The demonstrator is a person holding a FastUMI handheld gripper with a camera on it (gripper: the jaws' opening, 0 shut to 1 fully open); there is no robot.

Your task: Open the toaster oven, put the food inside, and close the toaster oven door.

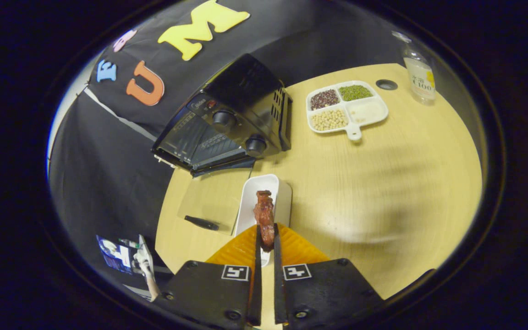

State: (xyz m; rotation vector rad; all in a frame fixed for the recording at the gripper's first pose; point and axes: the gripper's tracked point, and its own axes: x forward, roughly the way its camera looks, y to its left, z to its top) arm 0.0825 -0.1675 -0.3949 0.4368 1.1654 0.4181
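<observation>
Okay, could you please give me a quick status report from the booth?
Gripper shut on the meat piece, held over the white dish. Toaster oven beyond, door down and open. Nothing between dish and oven.

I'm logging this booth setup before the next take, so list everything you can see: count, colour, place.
toaster oven: one, black, door open, at the table's far edge
table: one, light wood
food: one piece, reddish-brown, between the fingers
dish: one, white, below the food
divided tray: one, white, four fillings, beside the oven
bottle: one, clear, beyond the tray
pen: one, black, beside the dish
tongs: one, shut on the food
</observation>
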